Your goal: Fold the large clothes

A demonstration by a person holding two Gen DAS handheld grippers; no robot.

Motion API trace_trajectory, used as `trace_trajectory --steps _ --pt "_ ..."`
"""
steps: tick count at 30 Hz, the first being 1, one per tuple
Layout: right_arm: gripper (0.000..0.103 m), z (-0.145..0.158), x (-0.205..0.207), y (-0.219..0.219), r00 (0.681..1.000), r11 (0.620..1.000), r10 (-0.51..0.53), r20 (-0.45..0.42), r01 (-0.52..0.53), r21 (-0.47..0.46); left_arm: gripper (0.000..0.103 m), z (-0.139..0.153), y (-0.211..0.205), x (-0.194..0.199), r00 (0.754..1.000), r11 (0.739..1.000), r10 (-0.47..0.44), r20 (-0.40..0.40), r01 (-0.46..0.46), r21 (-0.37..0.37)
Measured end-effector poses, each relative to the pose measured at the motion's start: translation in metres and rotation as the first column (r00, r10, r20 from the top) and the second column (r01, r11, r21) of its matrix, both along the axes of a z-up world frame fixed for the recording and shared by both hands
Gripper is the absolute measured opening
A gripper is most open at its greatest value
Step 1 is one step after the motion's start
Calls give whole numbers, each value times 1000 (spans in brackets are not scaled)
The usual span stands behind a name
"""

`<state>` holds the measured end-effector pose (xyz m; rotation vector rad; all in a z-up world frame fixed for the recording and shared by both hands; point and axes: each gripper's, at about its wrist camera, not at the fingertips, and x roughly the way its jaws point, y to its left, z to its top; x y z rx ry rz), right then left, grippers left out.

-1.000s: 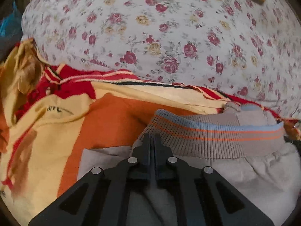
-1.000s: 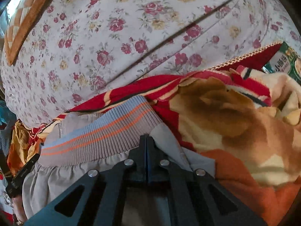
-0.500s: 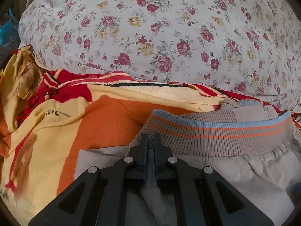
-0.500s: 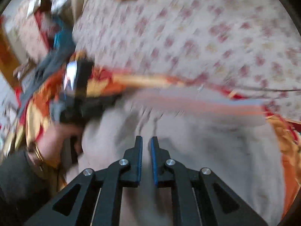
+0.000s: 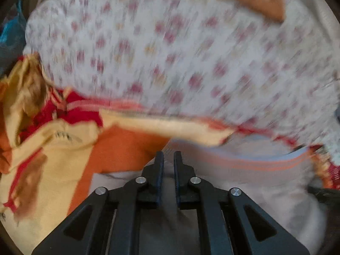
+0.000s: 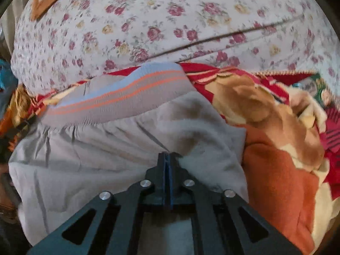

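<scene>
Right wrist view: your right gripper (image 6: 167, 157) fingers are pressing together, pinching a fold of the grey garment (image 6: 95, 159). /K

And the left? /M

Left wrist view is blurring. Your left gripper (image 5: 168, 159) fingers are standing narrowly parted with grey cloth showing in the gap. Can't tell if they're gripping it. /K

Where's the garment sitting? /M

It's lying on the orange and yellow blanket (image 6: 276, 180) on the bed, striped ribbed band (image 6: 119, 97) pointing toward the floral bedspread (image 6: 170, 21). /K

Progress? /M

Looking early. The body is lying rumpled and no clean fold is showing. I'm guessing you're only taking hold for a fold, so the folding proper is remaining. /K
</scene>
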<state>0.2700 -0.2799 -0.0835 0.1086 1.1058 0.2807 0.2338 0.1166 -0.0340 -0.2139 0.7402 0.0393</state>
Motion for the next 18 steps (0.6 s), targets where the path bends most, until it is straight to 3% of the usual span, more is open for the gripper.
trace_trajectory --steps 3,5,6,7,8,9,12,13,16,18 --pt "11 26 -14 3 996 997 -42 85 36 72 1 33 -27 -41 981 986 -155 113 160 -39" --pt "17 53 -33 18 978 998 -29 208 15 69 5 42 -55 -72 943 951 -294 157 305 -49" --pt "35 62 -43 25 965 999 -20 260 9 41 5 41 -65 -80 931 937 -332 153 344 -59" --pt "68 69 -55 33 952 1000 -15 306 12 11 5 34 -76 -84 928 929 -353 117 363 -69" --pt "81 73 -67 40 939 1000 -17 345 19 -3 5 24 -81 -83 932 931 -353 79 359 -72" --pt "84 73 -73 44 935 1000 -18 353 16 8 5 8 -86 -77 939 937 -344 13 344 -65" --pt "66 64 -81 56 947 1000 -4 322 3 4 5 -34 -90 -54 947 960 -276 -162 280 -1" --pt "65 57 -77 66 953 1000 11 303 -3 -24 5 -48 -84 -47 946 964 -267 -185 263 -49" --pt "63 21 -57 79 985 988 54 163 -29 -149 5 -48 -79 -43 951 966 -255 -174 241 -96" --pt "64 6 -52 76 994 988 46 99 -31 -149 5 -49 -78 -44 952 965 -255 -169 239 -111"
